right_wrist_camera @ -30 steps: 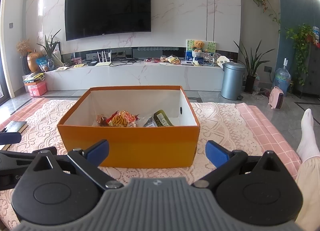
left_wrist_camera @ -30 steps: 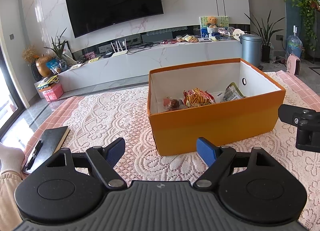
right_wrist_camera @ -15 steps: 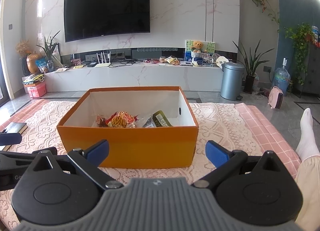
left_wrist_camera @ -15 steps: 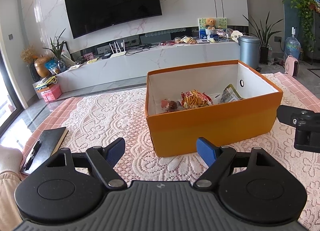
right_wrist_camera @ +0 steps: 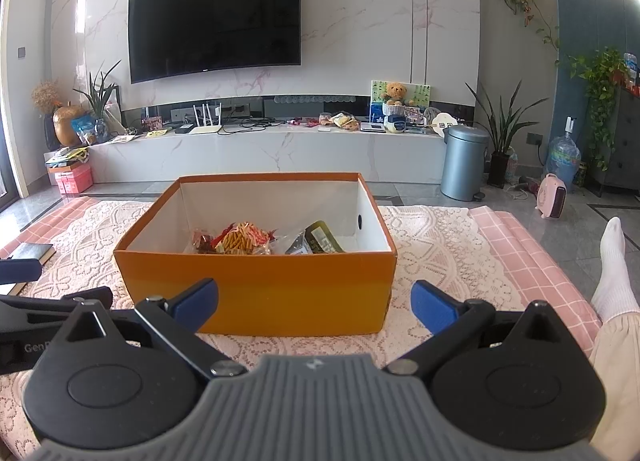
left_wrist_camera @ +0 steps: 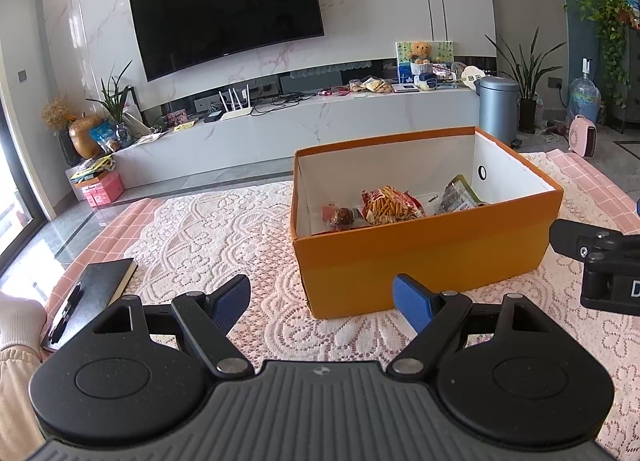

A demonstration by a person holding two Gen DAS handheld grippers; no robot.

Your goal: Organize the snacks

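An orange box [left_wrist_camera: 424, 253] [right_wrist_camera: 256, 285] with a white inside stands on the lace-covered mat. Inside lie a red-and-yellow snack bag [left_wrist_camera: 390, 205] [right_wrist_camera: 244, 237], a small dark red packet [left_wrist_camera: 340, 217] and a dark green packet [left_wrist_camera: 458, 197] [right_wrist_camera: 322, 239]. My left gripper [left_wrist_camera: 322, 297] is open and empty, low over the mat by the box's near left corner. My right gripper [right_wrist_camera: 314, 301] is open and empty, just in front of the box's near wall. Each gripper's body shows at the edge of the other's view.
A black notebook with a pen [left_wrist_camera: 92, 293] lies on the mat at the left. A person's socked foot [right_wrist_camera: 614, 265] rests at the right. A TV console [right_wrist_camera: 272, 153], a grey bin [right_wrist_camera: 466, 161] and a pink heater [right_wrist_camera: 552, 197] stand beyond the mat.
Both views have drifted slightly, so the box sits a little lower and nearer in the right wrist view. Both grippers stay open and empty.
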